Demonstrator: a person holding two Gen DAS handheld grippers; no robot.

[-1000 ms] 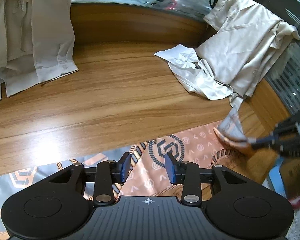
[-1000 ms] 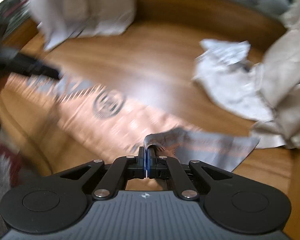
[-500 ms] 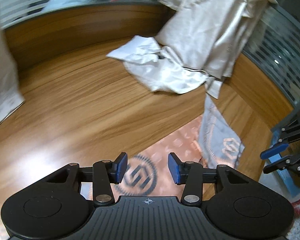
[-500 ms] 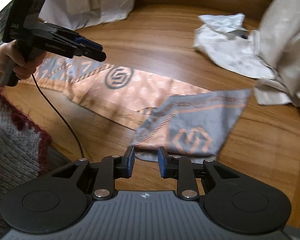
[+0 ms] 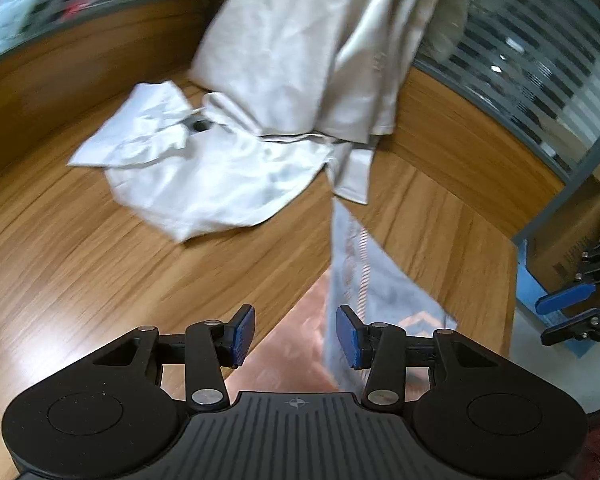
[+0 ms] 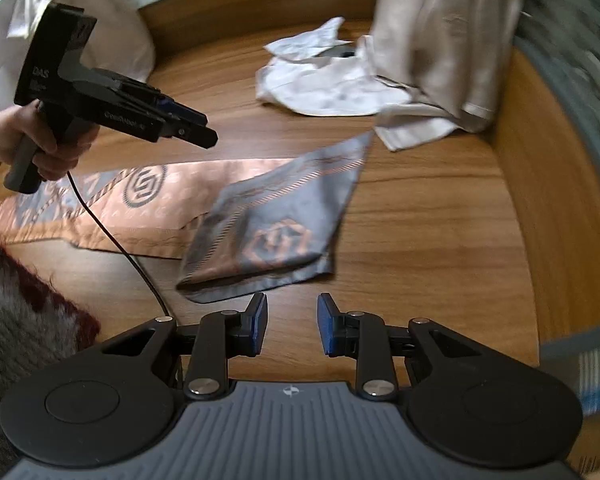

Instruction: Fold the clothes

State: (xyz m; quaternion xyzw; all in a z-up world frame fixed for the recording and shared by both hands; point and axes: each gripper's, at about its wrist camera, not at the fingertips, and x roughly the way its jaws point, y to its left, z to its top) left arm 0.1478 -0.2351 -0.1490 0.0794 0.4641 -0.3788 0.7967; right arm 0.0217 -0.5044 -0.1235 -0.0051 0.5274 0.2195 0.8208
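A patterned scarf (image 6: 260, 216), copper and grey-blue with emblem prints, lies along the wooden table (image 6: 440, 240), its right end folded over into a grey triangle. My right gripper (image 6: 291, 330) is open just short of that folded end, holding nothing. My left gripper (image 5: 296, 334) is open above the scarf (image 5: 364, 280), nothing between its blue pads. In the right wrist view a hand holds the left gripper (image 6: 192, 130) above the scarf's left part. The right gripper (image 5: 572, 308) shows at the left wrist view's right edge.
A crumpled white garment (image 5: 204, 168) and a cream garment (image 5: 320, 48) draped over the table's raised rim lie behind the scarf. More pale clothing (image 6: 80, 12) sits at the far left. A grey and maroon knitted sleeve (image 6: 16, 304) is at lower left.
My right gripper let go of the scarf end, opened wider and drew back; the folded corner now rests on the table. My left gripper swung right toward the folded end.
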